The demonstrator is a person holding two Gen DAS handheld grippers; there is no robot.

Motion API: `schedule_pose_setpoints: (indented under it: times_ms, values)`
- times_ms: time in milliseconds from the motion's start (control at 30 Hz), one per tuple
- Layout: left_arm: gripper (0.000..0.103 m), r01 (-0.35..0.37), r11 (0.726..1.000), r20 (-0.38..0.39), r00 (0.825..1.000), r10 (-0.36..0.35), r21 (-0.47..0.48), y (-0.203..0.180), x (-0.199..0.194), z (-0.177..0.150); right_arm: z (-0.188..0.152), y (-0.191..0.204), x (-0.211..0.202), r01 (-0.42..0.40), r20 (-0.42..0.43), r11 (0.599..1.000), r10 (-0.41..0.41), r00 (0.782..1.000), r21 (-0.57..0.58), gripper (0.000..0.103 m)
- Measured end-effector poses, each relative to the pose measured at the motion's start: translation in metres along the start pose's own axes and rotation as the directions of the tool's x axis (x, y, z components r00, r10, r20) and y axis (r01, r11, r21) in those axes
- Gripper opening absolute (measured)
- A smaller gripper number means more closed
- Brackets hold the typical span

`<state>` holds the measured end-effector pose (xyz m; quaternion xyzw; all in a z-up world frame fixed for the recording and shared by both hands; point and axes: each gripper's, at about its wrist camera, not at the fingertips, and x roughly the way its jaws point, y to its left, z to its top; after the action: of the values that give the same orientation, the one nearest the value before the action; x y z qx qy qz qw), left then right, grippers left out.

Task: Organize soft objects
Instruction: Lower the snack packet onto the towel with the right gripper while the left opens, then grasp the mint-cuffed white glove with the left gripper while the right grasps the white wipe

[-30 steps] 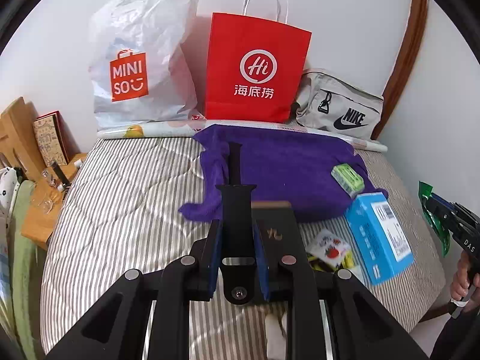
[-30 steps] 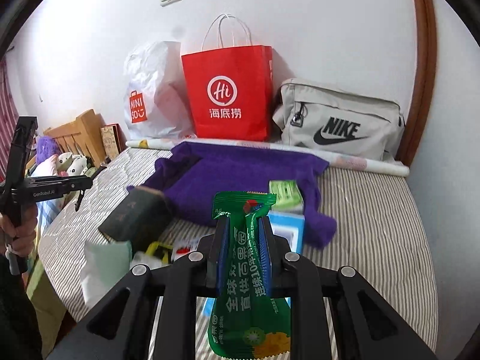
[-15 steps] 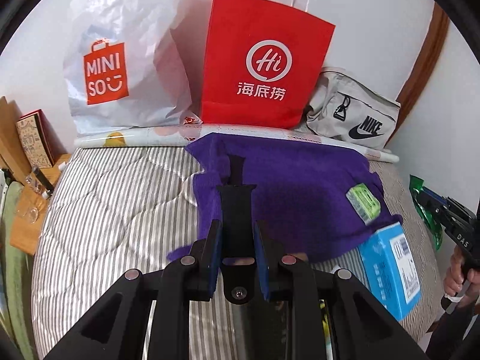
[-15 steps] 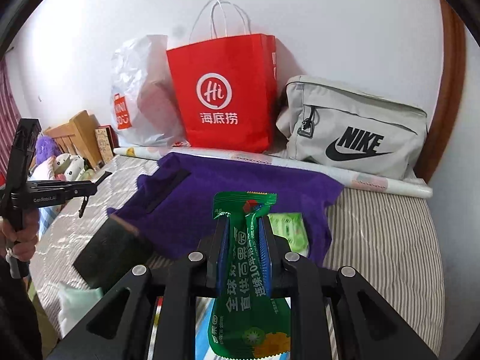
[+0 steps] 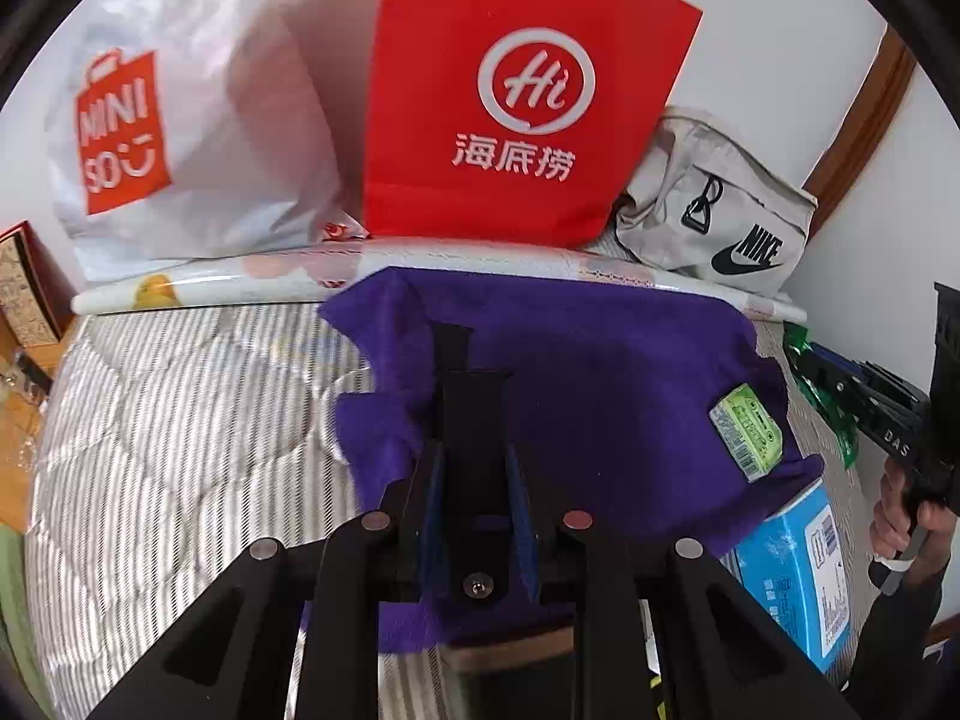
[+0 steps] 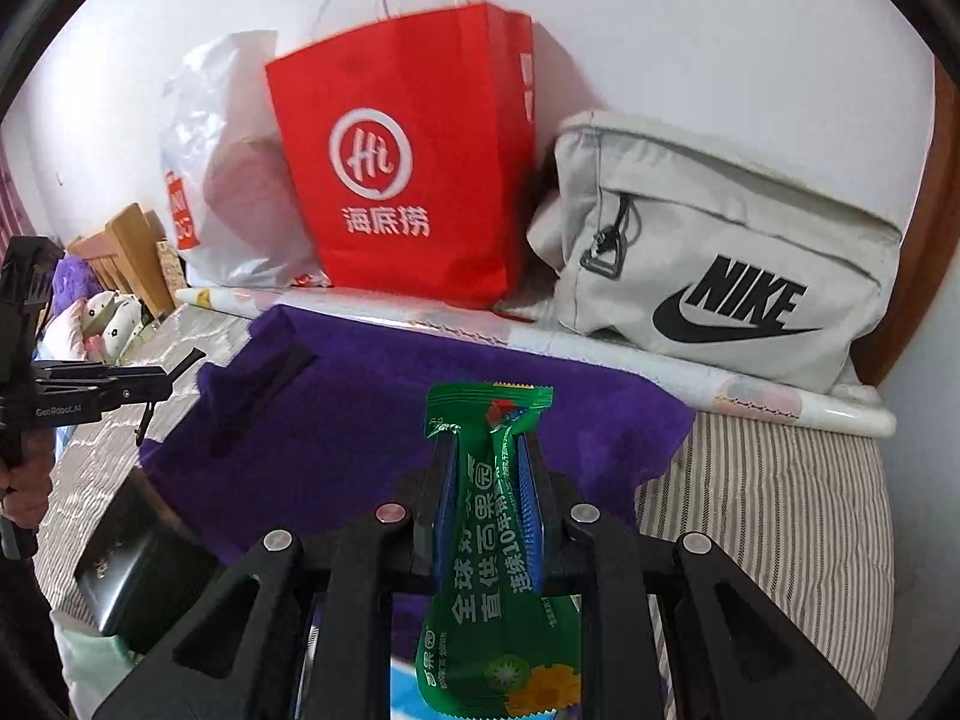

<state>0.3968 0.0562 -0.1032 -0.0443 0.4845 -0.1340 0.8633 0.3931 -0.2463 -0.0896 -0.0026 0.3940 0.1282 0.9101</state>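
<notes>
While both grippers hang over the striped bed (image 5: pixel 180 420), each has its jaws clenched on something. The left gripper (image 5: pixel 474 456) grips a flat black strap-like piece (image 5: pixel 459 372) that sticks forward out of the jaws, over the near edge of the purple towel (image 5: pixel 600 396); what the piece is cannot be told. The right gripper (image 6: pixel 489 480) clamps a green snack packet (image 6: pixel 489 516) upright, its crimped top standing above the fingertips and its printed lower end hanging down behind them, above the towel's near side.

The purple towel lies spread on the bed. Beyond its far edge lies a long rolled sheet (image 6: pixel 660 360), and behind that, against the white wall, stand a white Miniso plastic bag (image 5: pixel 180 120), a red paper bag (image 5: pixel 510 108) and a grey Nike bag (image 6: pixel 738 264). On the towel's right part in the left view rests a small green tissue pack (image 5: pixel 747 432), and a blue box (image 5: pixel 792 564) lies at the towel's near right corner, the cloth partly over it. In the right view a dark wallet-like case (image 6: pixel 132 564) lies at the towel's near left corner.
</notes>
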Motion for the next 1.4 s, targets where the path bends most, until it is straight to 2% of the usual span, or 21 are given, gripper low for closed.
schedule_pose_setpoints:
  times_ms: [467, 867, 967, 1067, 1133, 1167, 1200, 1400]
  values:
    - [0.021, 0.029, 0.999, -0.088, 0.996, -0.026, 0.033, -0.008, 0.041, 0.000, 0.002, -0.025, 0.052, 0.004, -0.102, 0.999, -0.001, 0.995, 0.035, 0.021]
    - [0.021, 0.021, 0.999, -0.143, 0.990, -0.014, 0.047, -0.010, 0.059, -0.003, -0.003, -0.029, 0.067, 0.007, -0.150, 1.000, -0.005, 0.989, 0.016, 0.026]
    - [0.021, 0.012, 0.998, -0.154, 0.988, -0.002, 0.060, -0.012, 0.061, -0.004, -0.005, -0.027, 0.062, 0.010, -0.146, 1.000, -0.011, 0.989, -0.005, 0.029]
    - [0.024, 0.015, 0.998, -0.164, 0.986, -0.005, 0.059, -0.013, 0.060, -0.003, -0.004, -0.027, 0.056, 0.008, -0.130, 1.000, -0.008, 0.991, -0.004, 0.040]
    - [0.031, 0.031, 0.999, -0.168, 0.986, -0.023, 0.044, -0.012, 0.057, -0.003, -0.003, -0.027, 0.050, 0.008, -0.126, 1.000, -0.009, 0.992, -0.002, 0.049]
    - [0.037, 0.032, 0.999, -0.171, 0.985, -0.024, 0.042, -0.013, 0.056, -0.003, -0.003, -0.026, 0.046, 0.008, -0.124, 1.000, -0.008, 0.992, -0.004, 0.051]
    - [0.040, 0.027, 0.999, -0.173, 0.985, -0.019, 0.045, -0.013, 0.055, -0.003, -0.003, -0.025, 0.042, 0.008, -0.119, 1.000, -0.008, 0.993, -0.007, 0.053]
    - [0.040, -0.028, 0.998, -0.130, 0.991, 0.035, 0.057, -0.016, 0.025, -0.010, -0.006, -0.012, -0.002, 0.000, -0.064, 1.000, 0.000, 0.998, -0.002, 0.053]
